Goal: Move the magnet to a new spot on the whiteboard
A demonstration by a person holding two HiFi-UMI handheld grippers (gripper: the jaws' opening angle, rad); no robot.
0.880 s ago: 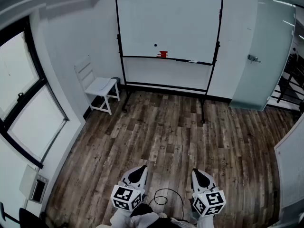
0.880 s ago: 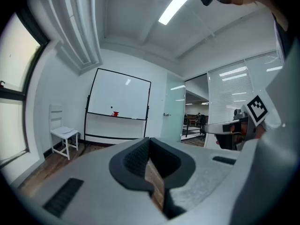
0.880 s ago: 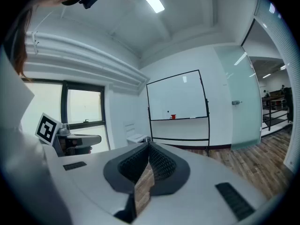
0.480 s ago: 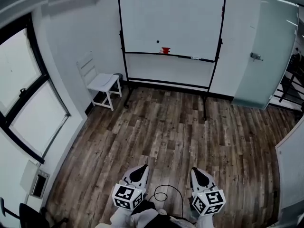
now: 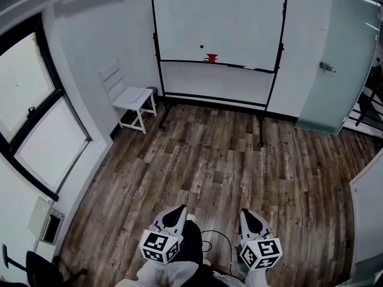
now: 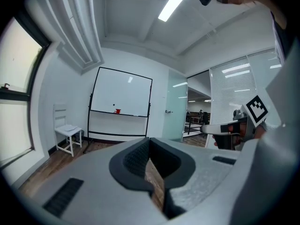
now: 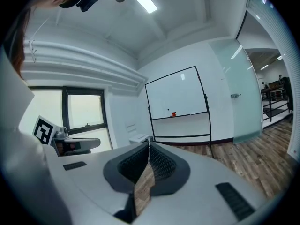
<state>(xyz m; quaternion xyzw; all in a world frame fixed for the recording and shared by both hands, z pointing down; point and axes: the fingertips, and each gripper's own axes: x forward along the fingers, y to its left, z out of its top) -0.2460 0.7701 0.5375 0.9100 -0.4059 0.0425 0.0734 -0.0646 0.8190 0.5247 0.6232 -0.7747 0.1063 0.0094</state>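
Observation:
The whiteboard [image 5: 218, 23] stands on a wheeled frame against the far wall. A small black magnet [image 5: 201, 46] sticks low on it, just above a red object [image 5: 211, 57] on the tray. Both grippers are held low and near me, far from the board. My left gripper [image 5: 177, 211] and right gripper [image 5: 246, 214] point toward it, both shut with nothing between the jaws. In the left gripper view, the left gripper [image 6: 149, 139] has the magnet [image 6: 114, 105] small and distant beyond it. The right gripper view likewise shows the right gripper [image 7: 149, 142] and the magnet [image 7: 168, 109].
A white chair [image 5: 133, 97] stands at the left wall beside the board. Large windows [image 5: 36, 118] line the left side, and a frosted glass door [image 5: 335, 58] is at the right. Wood floor [image 5: 215, 160] stretches between me and the board. A black cable [image 5: 215, 244] loops near my feet.
The whiteboard and chair have slid up and right in the head view and look slightly nearer. A dark leg now shows between the grippers. Both grippers keep their place and stay shut.

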